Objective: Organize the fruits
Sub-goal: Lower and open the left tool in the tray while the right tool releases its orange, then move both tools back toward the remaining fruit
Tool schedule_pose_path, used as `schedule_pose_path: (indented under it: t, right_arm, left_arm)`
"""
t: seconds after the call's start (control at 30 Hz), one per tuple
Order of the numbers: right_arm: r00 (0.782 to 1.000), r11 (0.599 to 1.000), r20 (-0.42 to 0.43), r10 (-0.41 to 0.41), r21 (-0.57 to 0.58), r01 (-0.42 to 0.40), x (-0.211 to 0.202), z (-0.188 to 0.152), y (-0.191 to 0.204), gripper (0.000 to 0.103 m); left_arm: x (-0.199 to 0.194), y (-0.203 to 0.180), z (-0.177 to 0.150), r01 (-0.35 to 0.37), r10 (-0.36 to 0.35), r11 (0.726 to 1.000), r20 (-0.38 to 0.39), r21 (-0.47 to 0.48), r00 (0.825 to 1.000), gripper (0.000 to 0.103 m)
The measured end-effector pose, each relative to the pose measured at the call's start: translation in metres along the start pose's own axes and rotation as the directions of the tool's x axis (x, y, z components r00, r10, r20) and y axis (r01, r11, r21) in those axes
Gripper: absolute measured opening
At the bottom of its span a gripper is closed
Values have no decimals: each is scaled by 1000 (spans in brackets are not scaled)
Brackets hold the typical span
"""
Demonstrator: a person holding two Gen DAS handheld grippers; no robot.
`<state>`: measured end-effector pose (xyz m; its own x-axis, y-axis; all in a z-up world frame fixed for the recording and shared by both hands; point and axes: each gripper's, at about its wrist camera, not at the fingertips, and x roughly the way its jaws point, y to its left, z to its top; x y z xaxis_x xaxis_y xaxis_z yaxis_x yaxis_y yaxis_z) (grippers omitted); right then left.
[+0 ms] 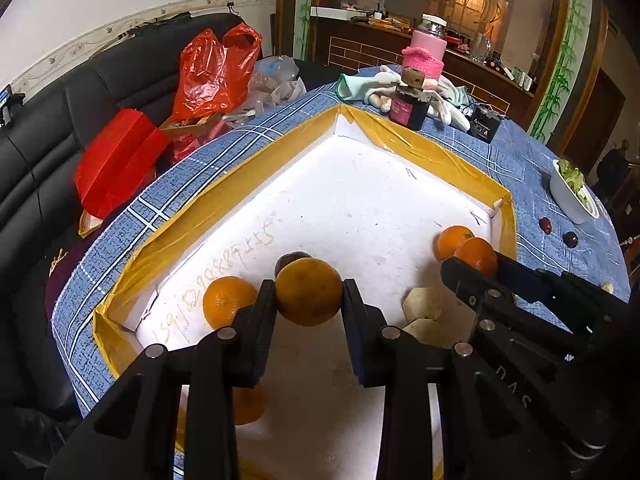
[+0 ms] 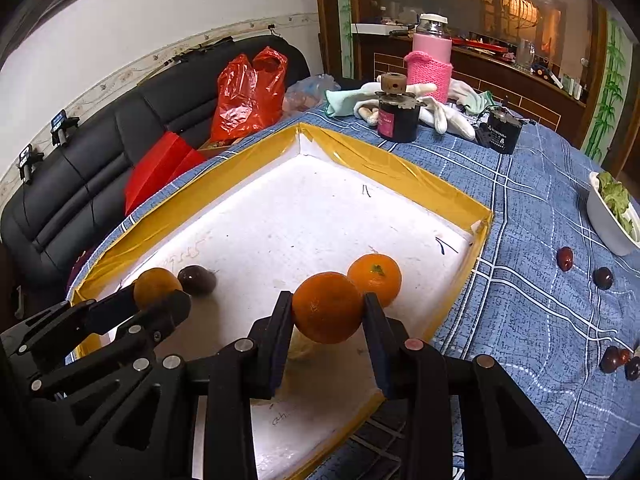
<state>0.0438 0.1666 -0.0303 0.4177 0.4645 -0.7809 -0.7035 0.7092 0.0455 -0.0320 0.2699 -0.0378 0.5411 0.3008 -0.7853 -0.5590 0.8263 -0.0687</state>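
Between the fingers of the left gripper [image 1: 309, 294], a dull orange [image 1: 309, 292] is clamped above the white tray [image 1: 360, 184]; the right gripper [image 2: 326, 312] is clamped on a brighter orange [image 2: 327, 307]. Beyond the left gripper lies a dark fruit [image 1: 290, 260], with another orange [image 1: 228, 300] to its left. Only the right wrist view shows several dark fruits [image 2: 565, 259] on the bench [image 2: 540, 320], right of that gripper.

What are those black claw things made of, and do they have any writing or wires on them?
Both are matte black, angular, plastic-looking tongs. The left gripper and right gripper each have two flat, slab-like fingers on jointed link bars pinned with round silver rivets; one rivet on the right looks reddish. Faint letters, "D A S", show on the right one's body. No cables, hands or sleeves are visible.
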Motion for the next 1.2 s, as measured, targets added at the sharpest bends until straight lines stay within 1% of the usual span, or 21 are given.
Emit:
schedule_pose_path:
  t: [0.13, 0.27, 0.73, 0.77, 0.83, 0.9, 0.93, 1.0, 1.07, 1.2]
  right_arm:
    - [1000, 1000, -10, -5, -3, 5, 3, 2, 2, 35]
    - [999, 1000, -36, -11, 1, 11, 9, 4, 3, 36]
    - [999, 999, -37, -31, -20, 30, 11, 5, 7, 37]
    - [999, 999, -38, -32, -21, 31, 11, 5, 7, 37]
    - [999, 999, -32, -43, -27, 42, 11, 5, 9, 47]
    - [998, 998, -23, -64, -29, 63, 10, 6, 9, 52]
    - [997, 997, -22, -69, -23, 68, 10, 7, 7, 57]
    - [997, 997, -20, -77, -10, 77, 8, 8, 4, 66]
    - [998, 998, -14, -68, -2, 68, 4, 7, 1, 68]
    - [998, 998, 19, -58, -2, 58, -10, 3, -5, 72]
  left_arm:
    - [3, -1, 2, -2, 2, 1000, -15, 5, 1000, 31]
    - [4, 2, 3, -12, 12, 1000, -21, -15, 1000, 31]
    - [4, 9, 3, -27, 26, 999, -38, -31, 999, 32]
    - [4, 9, 3, -24, 23, 999, -40, -32, 999, 37]
    - [1, 11, 4, -49, 48, 998, -30, -34, 998, 43]
    - [-1, 15, 5, -66, 65, 997, -28, -50, 997, 53]
    - [-2, 17, 6, -68, 67, 996, -28, -57, 997, 56]
    - [-4, 21, 7, -71, 69, 995, -23, -70, 997, 66]
    - [-8, 23, 8, -76, 75, 994, -10, -80, 997, 69]
    - [-22, 15, 10, -68, 72, 994, 41, -88, 997, 69]
